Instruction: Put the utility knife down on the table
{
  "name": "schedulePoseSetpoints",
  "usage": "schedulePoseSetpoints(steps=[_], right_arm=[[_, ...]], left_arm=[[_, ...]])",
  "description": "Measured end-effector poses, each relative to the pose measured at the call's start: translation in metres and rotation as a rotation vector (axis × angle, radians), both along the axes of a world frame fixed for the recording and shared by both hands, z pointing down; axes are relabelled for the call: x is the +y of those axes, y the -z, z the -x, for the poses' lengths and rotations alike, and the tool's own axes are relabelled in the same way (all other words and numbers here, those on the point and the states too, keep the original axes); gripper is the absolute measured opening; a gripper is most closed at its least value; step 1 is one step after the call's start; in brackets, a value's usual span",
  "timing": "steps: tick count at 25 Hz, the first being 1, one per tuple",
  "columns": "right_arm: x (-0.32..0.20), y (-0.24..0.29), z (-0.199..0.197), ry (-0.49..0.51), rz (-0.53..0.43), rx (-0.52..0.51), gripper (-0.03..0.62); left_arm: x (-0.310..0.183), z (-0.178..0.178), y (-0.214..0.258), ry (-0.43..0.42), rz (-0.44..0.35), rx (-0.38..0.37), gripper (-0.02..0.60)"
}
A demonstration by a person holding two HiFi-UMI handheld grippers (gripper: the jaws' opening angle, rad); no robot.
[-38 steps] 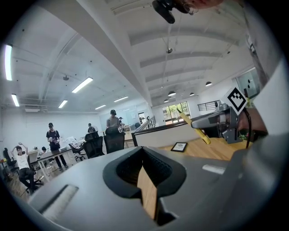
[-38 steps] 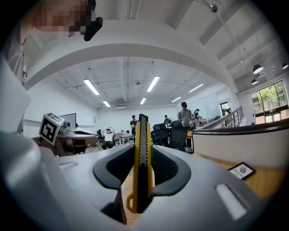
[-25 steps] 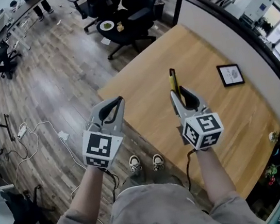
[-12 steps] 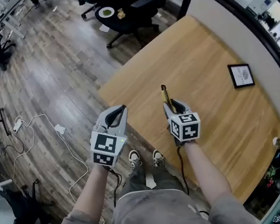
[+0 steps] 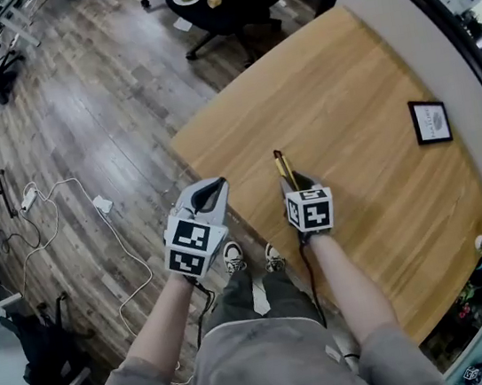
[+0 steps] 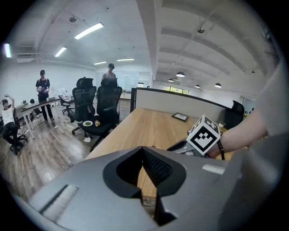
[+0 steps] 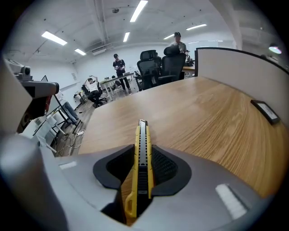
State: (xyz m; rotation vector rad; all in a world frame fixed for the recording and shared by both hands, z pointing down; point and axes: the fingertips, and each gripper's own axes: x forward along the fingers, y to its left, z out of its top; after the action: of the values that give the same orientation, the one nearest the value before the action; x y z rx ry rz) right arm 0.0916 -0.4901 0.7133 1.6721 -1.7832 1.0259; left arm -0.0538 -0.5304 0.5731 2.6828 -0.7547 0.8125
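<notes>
A yellow and black utility knife (image 7: 141, 155) is clamped between the jaws of my right gripper (image 7: 142, 168), its tip pointing forward over the wooden table (image 7: 203, 117). From the head view the knife (image 5: 283, 168) sticks out ahead of the right gripper (image 5: 297, 186), low above the table's (image 5: 363, 106) near left part. My left gripper (image 5: 208, 195) hangs past the table's left edge, above the floor, jaws shut and empty. In the left gripper view its jaws (image 6: 143, 169) meet with nothing between them, and the right gripper's marker cube (image 6: 204, 135) shows to the right.
A small black picture frame (image 5: 430, 121) lies at the table's far right by a grey partition (image 5: 430, 15). Black office chairs (image 5: 230, 0) stand beyond the far end. Cables (image 5: 92, 218) trail on the wood floor at left. People stand at desks (image 7: 118, 63) in the background.
Both grippers have dropped lower and drawn nearer to my body. The knife stays clamped in the right gripper and now sits closer to the table top.
</notes>
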Motion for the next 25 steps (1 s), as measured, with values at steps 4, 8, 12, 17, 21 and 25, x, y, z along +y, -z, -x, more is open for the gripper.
schedulePoseSetpoints(steps=[4, 8, 12, 17, 21, 25], right_arm=[[-0.002, -0.001, 0.002, 0.011, 0.006, 0.009, 0.127], [-0.003, 0.011, 0.002, 0.045, -0.01, 0.055, 0.127], [-0.007, 0.058, 0.006, 0.096, -0.102, 0.075, 0.126], [-0.006, 0.166, 0.01, 0.151, -0.286, 0.074, 0.119], [0.005, 0.256, 0.014, 0.188, -0.453, 0.101, 0.06], [0.029, 0.337, 0.015, 0.194, -0.592, 0.133, 0.044]], left_arm=[[0.001, 0.006, -0.004, 0.002, 0.01, -0.015, 0.0], [0.001, 0.009, 0.002, 0.005, 0.002, -0.016, 0.0], [-0.002, 0.011, 0.028, 0.006, -0.04, 0.002, 0.001], [-0.003, 0.014, 0.088, 0.003, -0.141, 0.052, 0.0], [0.007, 0.017, 0.145, -0.009, -0.22, 0.097, 0.0], [0.022, 0.009, 0.211, -0.046, -0.34, 0.163, 0.001]])
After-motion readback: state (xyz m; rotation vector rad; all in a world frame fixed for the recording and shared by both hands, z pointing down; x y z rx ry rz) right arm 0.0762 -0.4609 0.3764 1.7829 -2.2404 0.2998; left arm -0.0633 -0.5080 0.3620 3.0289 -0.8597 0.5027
